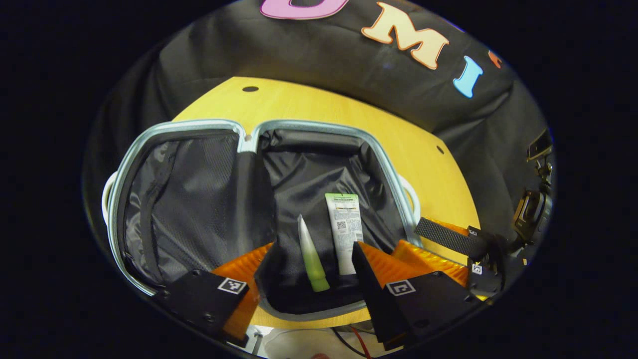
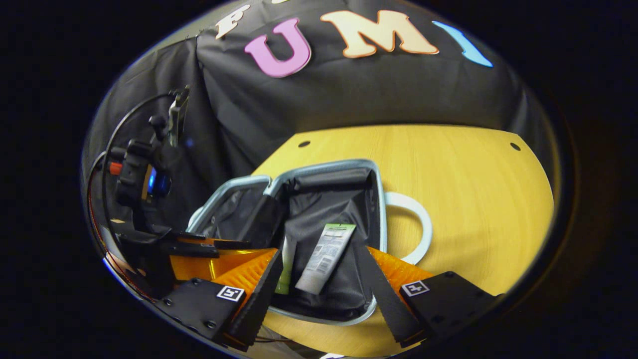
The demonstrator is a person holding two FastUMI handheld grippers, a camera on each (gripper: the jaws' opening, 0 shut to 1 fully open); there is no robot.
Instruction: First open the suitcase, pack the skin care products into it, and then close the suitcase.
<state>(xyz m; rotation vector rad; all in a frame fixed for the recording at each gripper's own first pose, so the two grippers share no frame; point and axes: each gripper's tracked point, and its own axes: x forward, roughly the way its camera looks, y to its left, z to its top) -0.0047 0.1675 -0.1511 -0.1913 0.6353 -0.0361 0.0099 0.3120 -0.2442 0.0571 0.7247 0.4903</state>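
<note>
The suitcase [image 1: 199,123] lies open on the yellow table [image 1: 324,107], both halves lined in black. In its right half rest a white tube [image 1: 344,232] and a pale green tube [image 1: 311,254] with its green cap toward me. My left gripper [image 1: 304,294] hovers open over the near rim, the tubes lying below and between its fingers, untouched. The right gripper [image 1: 463,244] sits just right of the case. In the right gripper view, the suitcase [image 2: 339,163] holds the white tube [image 2: 326,257] and green tube [image 2: 286,264]; my right gripper [image 2: 319,299] is open above its near edge.
A white carry handle [image 2: 413,224] sticks out from the suitcase's right side onto the bare table [image 2: 473,189]. The left gripper's body with its cable [image 2: 139,184] stands at the left. Black cloth walls surround the table. Small holes [image 1: 250,89] mark the tabletop.
</note>
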